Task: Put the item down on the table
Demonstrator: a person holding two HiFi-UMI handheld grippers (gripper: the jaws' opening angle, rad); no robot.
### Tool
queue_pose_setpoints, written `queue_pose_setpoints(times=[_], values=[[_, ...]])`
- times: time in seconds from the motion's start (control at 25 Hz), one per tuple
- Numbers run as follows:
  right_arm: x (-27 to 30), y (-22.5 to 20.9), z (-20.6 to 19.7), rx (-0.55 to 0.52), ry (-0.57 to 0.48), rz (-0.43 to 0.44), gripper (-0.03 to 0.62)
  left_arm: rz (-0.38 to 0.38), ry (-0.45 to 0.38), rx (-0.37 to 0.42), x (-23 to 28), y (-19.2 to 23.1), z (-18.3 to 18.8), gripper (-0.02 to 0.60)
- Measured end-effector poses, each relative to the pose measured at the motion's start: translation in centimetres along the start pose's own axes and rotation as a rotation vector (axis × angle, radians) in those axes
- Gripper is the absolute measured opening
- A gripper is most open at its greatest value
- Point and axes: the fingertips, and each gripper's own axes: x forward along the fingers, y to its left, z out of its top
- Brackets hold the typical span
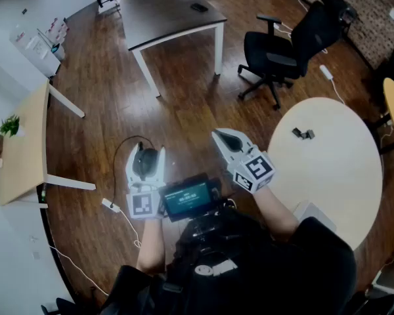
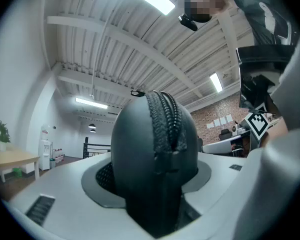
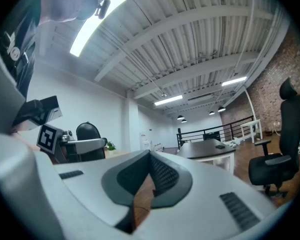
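Observation:
A dark rounded case with a zip sits between the white jaws of my left gripper, which is shut on it. In the head view the case hangs over the wooden floor, left of my chest. My right gripper is held level a little to the right. Its jaws meet at the tips with nothing between them. The round white table lies to the right of the right gripper.
Two small dark objects lie on the round table. A black office chair and a dark rectangular table stand further back. A light wooden table is at the left. A cable runs over the floor.

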Motion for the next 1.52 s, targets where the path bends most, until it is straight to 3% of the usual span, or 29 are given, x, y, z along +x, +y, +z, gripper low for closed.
queue_pose_setpoints(times=[0.36,0.6,0.88,1.2,1.52], values=[[0.5,1.1,0.1,0.000,-0.012,-0.021,0.009,-0.007,-0.006,-0.016,-0.7,0.9,-0.2,0.252],[0.5,-0.5,0.0,-0.008,-0.013,-0.039,0.009,-0.026,-0.016,-0.020,0.6,0.1,-0.4,0.252],[2.8,2.8,0.5,-0.034,-0.028,-0.059,0.009,-0.045,-0.023,-0.025,-1.0,3.9,-0.3,0.252],[5.7,-1.8,0.5,-0.030,-0.024,-0.049,0.009,-0.042,-0.001,0.009,3.7,4.1,-1.5,0.252],[10.9,-10.3,1.5,-0.039,-0.024,-0.054,0.009,0.008,-0.012,0.061,12.7,6.6,-1.5,0.252]])
